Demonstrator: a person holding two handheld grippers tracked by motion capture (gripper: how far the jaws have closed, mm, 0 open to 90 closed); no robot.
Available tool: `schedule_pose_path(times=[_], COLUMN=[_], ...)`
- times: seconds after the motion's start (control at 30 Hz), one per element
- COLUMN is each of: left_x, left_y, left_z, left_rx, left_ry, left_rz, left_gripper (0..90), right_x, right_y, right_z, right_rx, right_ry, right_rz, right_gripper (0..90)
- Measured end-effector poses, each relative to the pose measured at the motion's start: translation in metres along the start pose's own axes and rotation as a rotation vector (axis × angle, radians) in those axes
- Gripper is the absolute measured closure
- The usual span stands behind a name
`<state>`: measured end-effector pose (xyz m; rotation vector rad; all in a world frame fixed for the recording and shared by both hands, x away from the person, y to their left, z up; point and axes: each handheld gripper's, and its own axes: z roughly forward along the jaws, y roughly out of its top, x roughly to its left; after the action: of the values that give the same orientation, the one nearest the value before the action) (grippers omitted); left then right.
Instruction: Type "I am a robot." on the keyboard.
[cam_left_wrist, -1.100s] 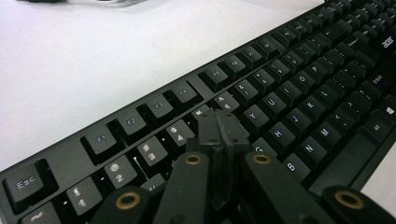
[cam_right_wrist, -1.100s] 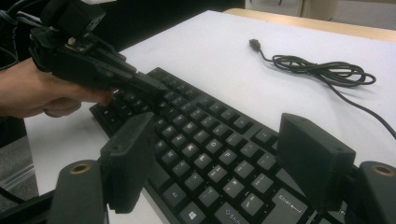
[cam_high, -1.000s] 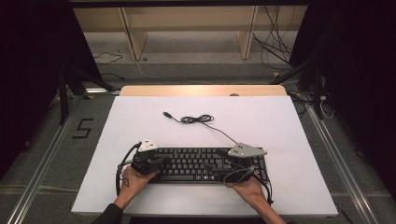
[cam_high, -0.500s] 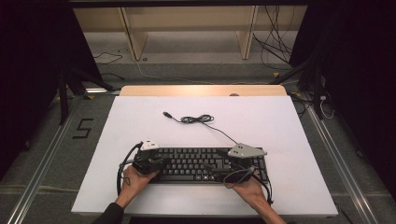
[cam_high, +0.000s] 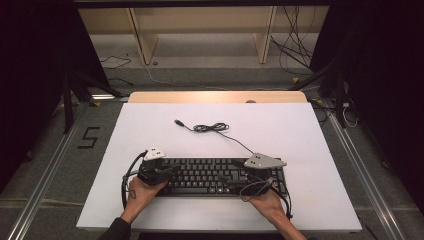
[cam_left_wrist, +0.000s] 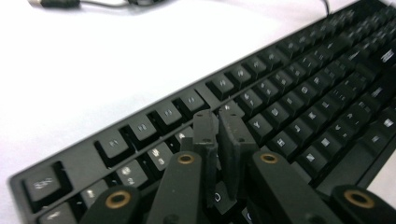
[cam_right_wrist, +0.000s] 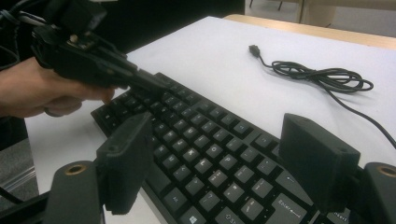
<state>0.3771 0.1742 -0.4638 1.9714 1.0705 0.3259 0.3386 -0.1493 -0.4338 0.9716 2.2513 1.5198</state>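
a black keyboard (cam_high: 210, 176) lay flat near the front edge of the white table (cam_high: 300, 130), its coiled cable (cam_high: 212, 128) trailing toward the far side. the left gripper (cam_high: 167, 171) was held over the keyboard's left end, its fingers (cam_left_wrist: 205, 135) almost pressed together above the keys with only a thin gap, having just been parted slightly, nothing between them. the right gripper (cam_high: 239, 176) was held at the right end, its fingers (cam_right_wrist: 126, 158) spread wide over the keys.
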Motion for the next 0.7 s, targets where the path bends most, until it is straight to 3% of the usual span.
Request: schedule_pose_path(times=[0.2,0.37,0.7], left_x=[0.005,0.008,0.007], left_y=[-0.001,-0.003,-0.006], left_z=[-0.014,-0.023,-0.034], left_rx=[-0.065,-0.116,-0.168], left_ry=[-0.024,-0.051,-0.070], left_rz=[-0.028,-0.056,-0.056], left_gripper=[78.1,67.9,46.7], right_x=[0.000,0.000,0.000], right_y=[0.000,0.000,0.000], right_z=[0.001,0.001,0.005], right_rx=[0.003,0.005,0.012], right_ry=[0.001,0.002,0.004], right_rz=[0.000,0.000,0.000], right_gripper=[27.2,27.2,27.6])
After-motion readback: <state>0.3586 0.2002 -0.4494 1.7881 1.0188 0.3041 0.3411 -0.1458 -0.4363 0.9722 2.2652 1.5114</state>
